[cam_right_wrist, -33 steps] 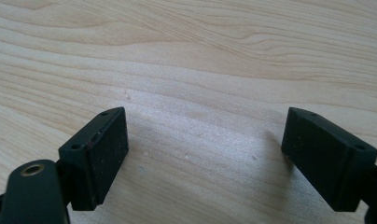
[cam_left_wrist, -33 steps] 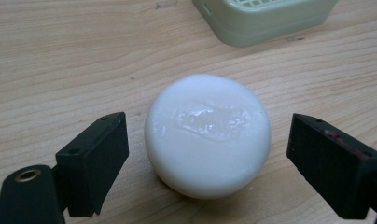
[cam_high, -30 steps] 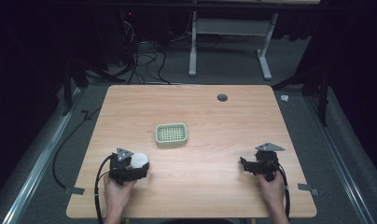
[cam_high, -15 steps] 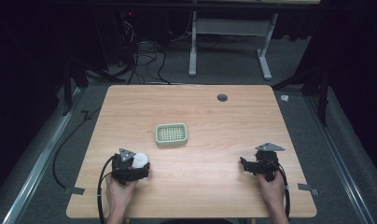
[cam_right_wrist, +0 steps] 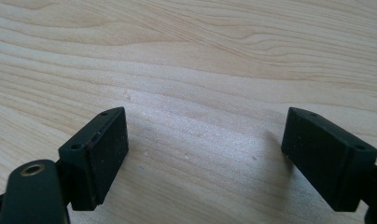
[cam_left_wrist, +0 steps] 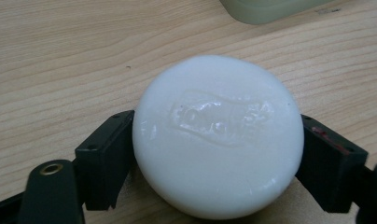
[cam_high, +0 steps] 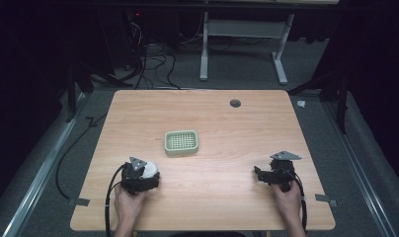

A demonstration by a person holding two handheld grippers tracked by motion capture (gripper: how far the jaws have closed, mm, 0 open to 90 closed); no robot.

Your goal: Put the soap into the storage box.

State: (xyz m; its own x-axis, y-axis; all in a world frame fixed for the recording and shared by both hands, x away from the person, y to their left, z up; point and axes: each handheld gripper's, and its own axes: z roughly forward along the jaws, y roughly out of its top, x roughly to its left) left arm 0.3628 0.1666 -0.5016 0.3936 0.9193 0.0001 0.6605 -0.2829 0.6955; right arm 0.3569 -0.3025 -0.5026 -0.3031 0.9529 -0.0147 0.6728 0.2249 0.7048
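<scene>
Left claw (cam_left_wrist: 214, 186) grips a round white soap bar (cam_left_wrist: 218, 135) low over the surface (cam_high: 222, 123), near the green soap dish (cam_high: 181, 142); right claw (cam_right_wrist: 205, 158) gapes empty. Slick, curved soap may squirt free under pressure.

One white soap bar (cam_left_wrist: 218, 135) and one pale green soap dish (cam_high: 181, 142) are on the counter (cam_high: 227, 123). Two grippers are present, one per hand, left gripper (cam_high: 138, 175) and right gripper (cam_high: 274, 173).
</scene>
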